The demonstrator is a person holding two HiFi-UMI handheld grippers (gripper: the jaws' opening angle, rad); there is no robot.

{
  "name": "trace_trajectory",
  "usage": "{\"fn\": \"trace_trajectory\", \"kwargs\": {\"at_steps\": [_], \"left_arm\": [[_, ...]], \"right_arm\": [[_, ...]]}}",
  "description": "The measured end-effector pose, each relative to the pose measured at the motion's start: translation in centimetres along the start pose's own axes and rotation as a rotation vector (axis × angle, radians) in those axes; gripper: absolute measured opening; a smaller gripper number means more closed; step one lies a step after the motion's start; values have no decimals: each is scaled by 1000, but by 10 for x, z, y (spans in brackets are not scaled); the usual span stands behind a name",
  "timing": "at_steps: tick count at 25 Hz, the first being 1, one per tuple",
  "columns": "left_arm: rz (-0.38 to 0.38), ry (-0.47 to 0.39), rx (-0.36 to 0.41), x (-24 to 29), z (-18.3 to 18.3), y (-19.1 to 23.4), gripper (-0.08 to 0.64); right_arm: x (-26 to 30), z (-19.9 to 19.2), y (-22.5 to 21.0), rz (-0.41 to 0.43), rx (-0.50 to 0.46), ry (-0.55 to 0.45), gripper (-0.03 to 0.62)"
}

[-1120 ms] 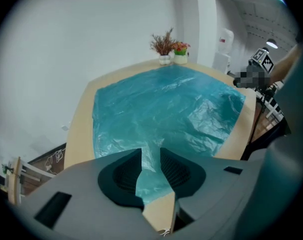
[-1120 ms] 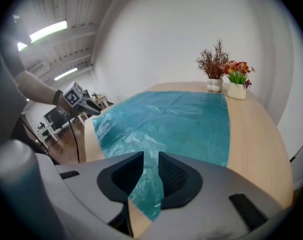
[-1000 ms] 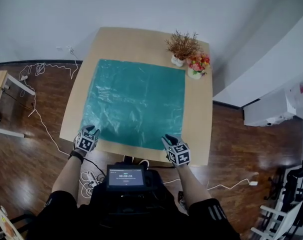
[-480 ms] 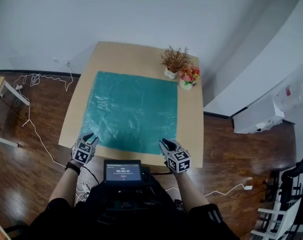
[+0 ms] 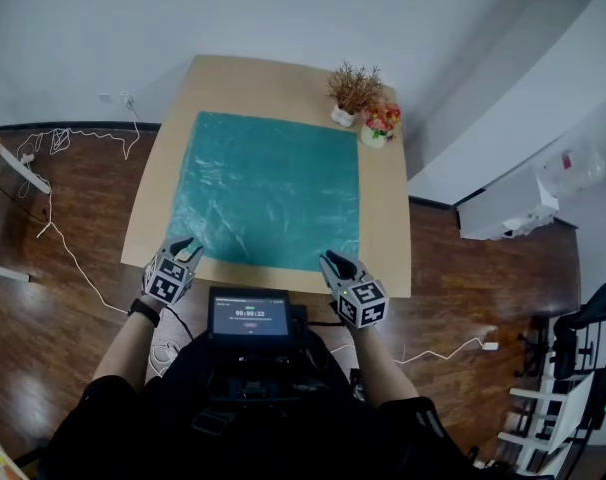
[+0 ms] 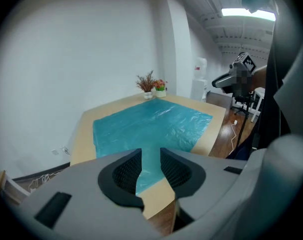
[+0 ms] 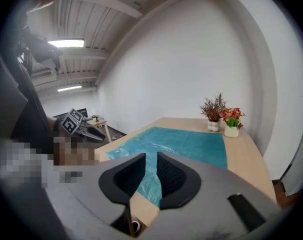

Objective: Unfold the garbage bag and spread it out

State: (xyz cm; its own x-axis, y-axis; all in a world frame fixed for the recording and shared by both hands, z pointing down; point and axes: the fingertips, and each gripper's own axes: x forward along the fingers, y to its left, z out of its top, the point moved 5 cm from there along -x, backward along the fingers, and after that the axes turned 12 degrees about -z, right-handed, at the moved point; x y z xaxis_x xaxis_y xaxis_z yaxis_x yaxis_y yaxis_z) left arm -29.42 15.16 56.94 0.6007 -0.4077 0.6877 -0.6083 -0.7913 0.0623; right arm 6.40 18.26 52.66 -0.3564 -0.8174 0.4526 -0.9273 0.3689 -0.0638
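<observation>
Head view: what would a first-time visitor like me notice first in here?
A big teal garbage bag lies spread flat over most of the light wooden table. At the table's far right corner, just beyond the bag, stand two small white pots: a dried plant and a bunch of bright flowers.

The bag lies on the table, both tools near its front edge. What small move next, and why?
Probably just draw both back and stop. The garbage bag lies spread flat on the table, no fold visible. Left tool and right tool hang clear of it, jaws apart, nothing between; the right's jaws have just been closing slightly.
</observation>
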Motion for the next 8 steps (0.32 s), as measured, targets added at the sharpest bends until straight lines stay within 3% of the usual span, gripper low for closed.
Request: {"fn": "trace_trajectory", "kwargs": {"at_steps": [8], "left_arm": [[-16, -4, -6, -15, -25, 3, 123]], "right_arm": [[-13, -1, 29, -19, -42, -11, 92]]}}
